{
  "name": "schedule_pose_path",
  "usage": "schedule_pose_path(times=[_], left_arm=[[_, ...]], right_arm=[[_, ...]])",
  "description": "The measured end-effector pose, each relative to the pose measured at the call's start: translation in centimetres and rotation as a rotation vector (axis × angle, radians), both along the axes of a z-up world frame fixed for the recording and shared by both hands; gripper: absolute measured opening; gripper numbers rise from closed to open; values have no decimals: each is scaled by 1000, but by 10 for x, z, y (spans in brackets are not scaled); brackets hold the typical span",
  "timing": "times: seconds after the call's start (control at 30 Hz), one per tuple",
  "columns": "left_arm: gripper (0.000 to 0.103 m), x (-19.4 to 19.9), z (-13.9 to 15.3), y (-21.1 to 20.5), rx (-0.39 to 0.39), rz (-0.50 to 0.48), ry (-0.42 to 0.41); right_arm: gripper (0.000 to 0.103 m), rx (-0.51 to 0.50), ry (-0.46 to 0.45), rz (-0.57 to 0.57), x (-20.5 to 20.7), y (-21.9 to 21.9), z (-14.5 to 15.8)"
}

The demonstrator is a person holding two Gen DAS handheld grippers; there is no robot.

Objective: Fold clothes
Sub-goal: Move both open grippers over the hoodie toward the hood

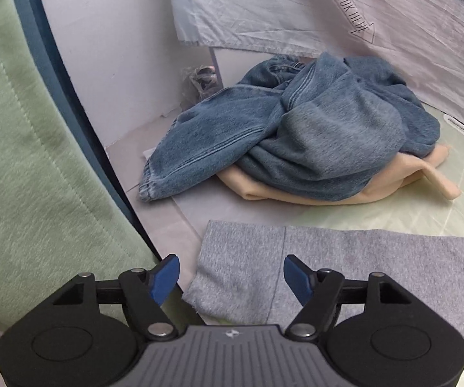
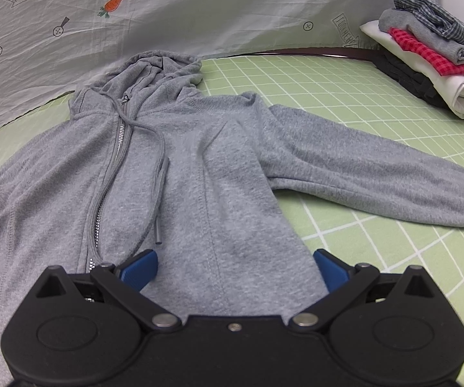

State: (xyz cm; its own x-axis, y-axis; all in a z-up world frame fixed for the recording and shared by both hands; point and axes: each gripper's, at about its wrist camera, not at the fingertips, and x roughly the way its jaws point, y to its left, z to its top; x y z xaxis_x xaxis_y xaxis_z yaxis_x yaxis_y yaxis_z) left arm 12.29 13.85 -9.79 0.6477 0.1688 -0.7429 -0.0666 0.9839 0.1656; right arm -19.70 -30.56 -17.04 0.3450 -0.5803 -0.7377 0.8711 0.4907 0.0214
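- Left wrist view showed the left gripper (image 1: 231, 274) with its blue jaws spread and nothing between them, hovering just above the cuff end of the grey hoodie's sleeve (image 1: 344, 277), which lay flat on the green grid mat (image 1: 441, 193).
- Beyond that sleeve sat a rumpled heap — blue jeans (image 1: 296, 135) slumped on a peach garment (image 1: 393, 180) — probably the pile waiting its turn, kept off to the side so the working area stayed free.
- A pale green cloth (image 1: 22, 161) filled the left edge of that view; what it belonged to could not be told.
- Right wrist view showed the right gripper (image 2: 235, 269) with its jaws also spread wide, empty, poised over the lower front of the grey hoodie (image 2: 199, 177); whether the pads touched the fabric could not be told.
- The hoodie lay face up with the zipper (image 2: 119, 142) closed, the hood (image 2: 164, 67) toward the far side, a drawstring (image 2: 161, 193) trailing down the chest, and one sleeve stretched out across the mat toward the right edge of the view.
- It looked spread and smoothed on purpose, so that folds could be made along straight lines; no fold was in it yet.
- A stack of folded clothes (image 2: 431, 54) rested at the far right corner, well apart from the hoodie — likely the place for finished items.
- A white printed sheet (image 2: 199, 6) hung behind the mat as a backdrop.
- Next step, as judged: bring a sleeve across the body.
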Motion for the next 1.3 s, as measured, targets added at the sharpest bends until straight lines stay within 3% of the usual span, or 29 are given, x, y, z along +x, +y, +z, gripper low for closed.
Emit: schedule_pose_path(times=[0.2,0.33,0.43,0.57,0.8,0.93,1.0,1.03,1.07,1.1,1.13,1.17,1.3], left_arm=[[76,-1,13,-61,-87,-233,-19],[76,-4,9,-123,-147,-444,17],[76,-5,8,-176,-195,-592,45],[76,0,0,-248,-219,-708,71],[74,19,-30,-358,-184,-884,161],[74,36,-53,-397,-145,-920,226],[72,40,-60,-408,-124,-951,235],[70,40,-63,-412,-113,-971,229],[64,39,-64,-413,-107,-990,216],[49,38,-63,-414,-111,-1005,204],[35,38,-62,-414,-121,-1006,200],[1,40,-62,-414,-138,-989,203],[2,52,-64,-418,-154,-930,176]], right_arm=[[103,-58,-74,27,2,-15,34],[103,-73,-95,41,12,-44,49],[103,-68,-99,56,21,-71,54],[101,-19,-114,89,47,-116,48],[69,95,-122,189,111,-187,22],[65,155,-180,213,138,-219,11],[57,189,-208,227,149,-229,7],[53,207,-220,235,154,-233,5],[41,222,-226,243,159,-236,4],[25,230,-221,249,163,-238,2],[19,230,-212,252,167,-239,1],[17,228,-210,255,169,-240,0],[13,186,-193,259,177,-246,-2]])
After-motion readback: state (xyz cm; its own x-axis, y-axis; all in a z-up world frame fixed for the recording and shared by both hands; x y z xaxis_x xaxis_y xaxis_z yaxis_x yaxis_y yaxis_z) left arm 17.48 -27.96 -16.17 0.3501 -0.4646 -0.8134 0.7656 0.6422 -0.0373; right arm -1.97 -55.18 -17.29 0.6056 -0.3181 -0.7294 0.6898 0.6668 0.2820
